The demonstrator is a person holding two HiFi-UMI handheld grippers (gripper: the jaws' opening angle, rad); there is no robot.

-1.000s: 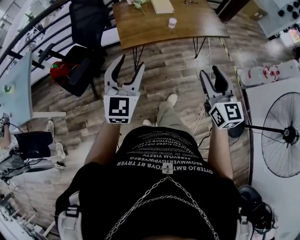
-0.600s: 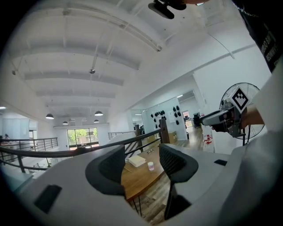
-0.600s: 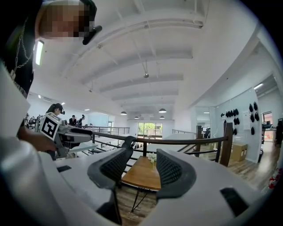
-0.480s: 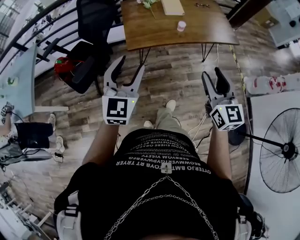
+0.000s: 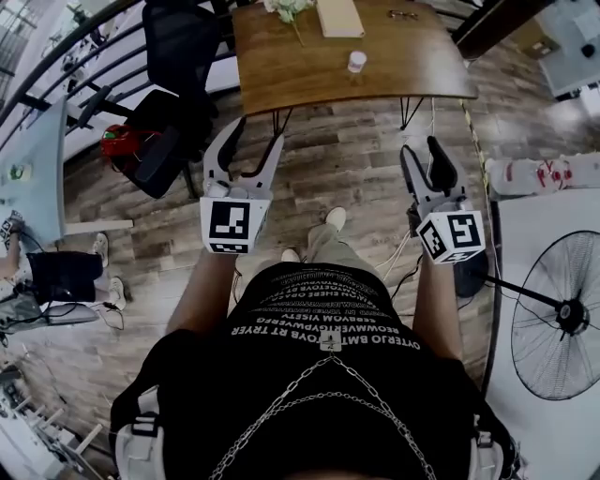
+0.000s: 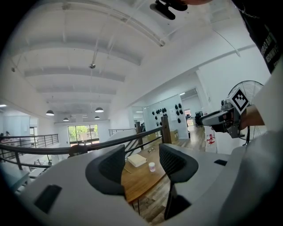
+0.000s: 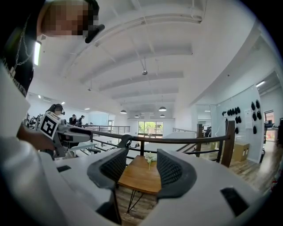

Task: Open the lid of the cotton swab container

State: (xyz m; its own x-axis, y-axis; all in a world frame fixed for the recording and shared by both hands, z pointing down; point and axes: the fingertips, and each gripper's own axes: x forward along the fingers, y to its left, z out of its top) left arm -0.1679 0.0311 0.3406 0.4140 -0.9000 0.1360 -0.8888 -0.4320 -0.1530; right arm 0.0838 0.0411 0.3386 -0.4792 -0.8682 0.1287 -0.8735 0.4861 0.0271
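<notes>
The cotton swab container (image 5: pixel 356 62) is a small white tub with a pale lid. It stands near the front edge of a wooden table (image 5: pixel 309 66) ahead of me, and the left gripper view shows it small and far off (image 6: pixel 151 167). My left gripper (image 5: pixel 255 136) is held in the air over the floor, short of the table, its jaws apart and empty (image 6: pixel 141 162). To the right, my right gripper (image 5: pixel 424 155) hangs at about the same height, also open with nothing in it (image 7: pixel 138 170). Neither gripper is near the container.
Also on the table are a flat tan box (image 5: pixel 337 17), white flowers (image 5: pixel 286 7) and a pair of glasses (image 5: pixel 403 13). A black office chair (image 5: pixel 178 56) stands left of the table. A floor fan (image 5: pixel 562 319) is at the right, and a seated person (image 5: pixel 47 277) at the far left.
The table and container have slid lower in the head view, so they are nearer. Both grippers stay raised in front of the body, jaws apart as before.
</notes>
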